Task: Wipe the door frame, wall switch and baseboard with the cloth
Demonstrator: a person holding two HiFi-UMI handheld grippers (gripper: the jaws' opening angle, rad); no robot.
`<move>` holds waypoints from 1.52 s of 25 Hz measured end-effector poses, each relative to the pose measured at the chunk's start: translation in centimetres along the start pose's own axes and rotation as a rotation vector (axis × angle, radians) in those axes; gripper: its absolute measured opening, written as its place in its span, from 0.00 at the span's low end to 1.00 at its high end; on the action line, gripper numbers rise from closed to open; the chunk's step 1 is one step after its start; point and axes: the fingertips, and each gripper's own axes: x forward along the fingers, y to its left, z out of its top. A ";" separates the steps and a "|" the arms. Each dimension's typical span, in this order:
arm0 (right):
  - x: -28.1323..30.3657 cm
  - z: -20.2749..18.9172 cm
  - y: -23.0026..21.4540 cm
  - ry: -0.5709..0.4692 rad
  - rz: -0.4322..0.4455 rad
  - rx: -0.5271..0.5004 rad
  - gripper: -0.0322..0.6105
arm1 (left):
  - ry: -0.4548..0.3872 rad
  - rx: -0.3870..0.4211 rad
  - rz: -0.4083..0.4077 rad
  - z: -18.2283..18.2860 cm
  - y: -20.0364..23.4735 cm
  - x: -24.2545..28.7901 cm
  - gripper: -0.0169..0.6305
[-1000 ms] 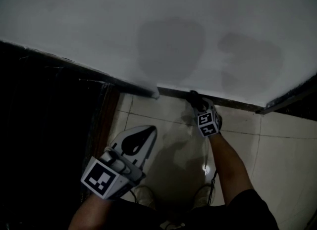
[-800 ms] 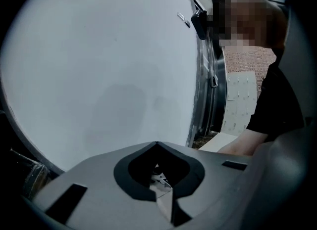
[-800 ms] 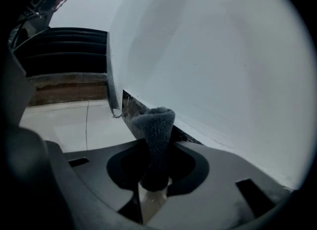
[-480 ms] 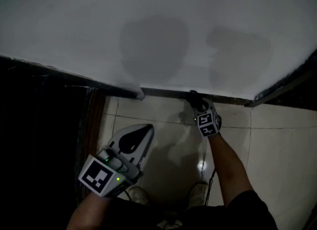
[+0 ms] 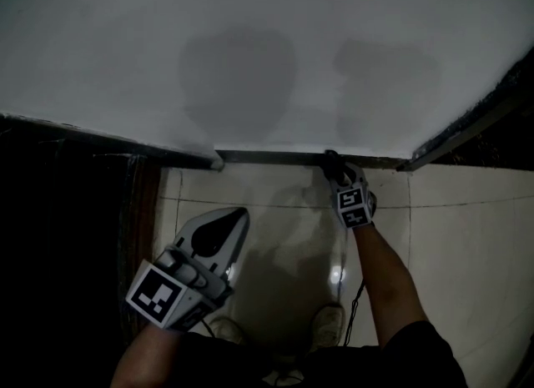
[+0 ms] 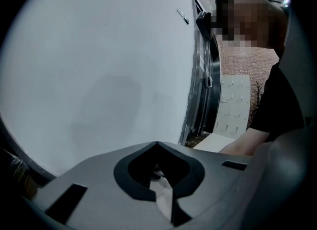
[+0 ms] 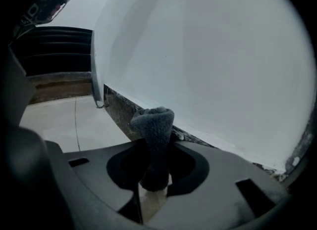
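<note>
My right gripper [image 5: 333, 166] is down at the foot of the white wall, shut on a dark grey cloth [image 5: 330, 159]. In the right gripper view the rolled cloth [image 7: 154, 134] sticks up between the jaws of the right gripper [image 7: 154, 147], and its top touches the dark baseboard [image 7: 118, 110]. That baseboard [image 5: 275, 157] runs along the wall's bottom edge. My left gripper [image 5: 232, 218] hangs over the floor tiles, away from the wall, jaws shut on nothing. In its own view the left gripper [image 6: 157, 145] faces the bare wall and a dark door frame [image 6: 200, 85].
Pale floor tiles [image 5: 284, 211] lie below the wall [image 5: 250, 44]. A dark doorway with a brownish frame [image 5: 138, 211] is at the left, another dark frame [image 5: 467, 123] at the right. The person's shoes [image 5: 325, 324] stand on the tiles behind the grippers.
The right gripper has slid the cloth to the right along the baseboard, away from its left end. The left gripper has stayed over the tiles, shut.
</note>
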 end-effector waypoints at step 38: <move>-6.5 -8.5 -15.0 0.074 -0.276 0.184 0.19 | 0.044 -0.004 -0.004 -1.4 -0.6 2.0 0.01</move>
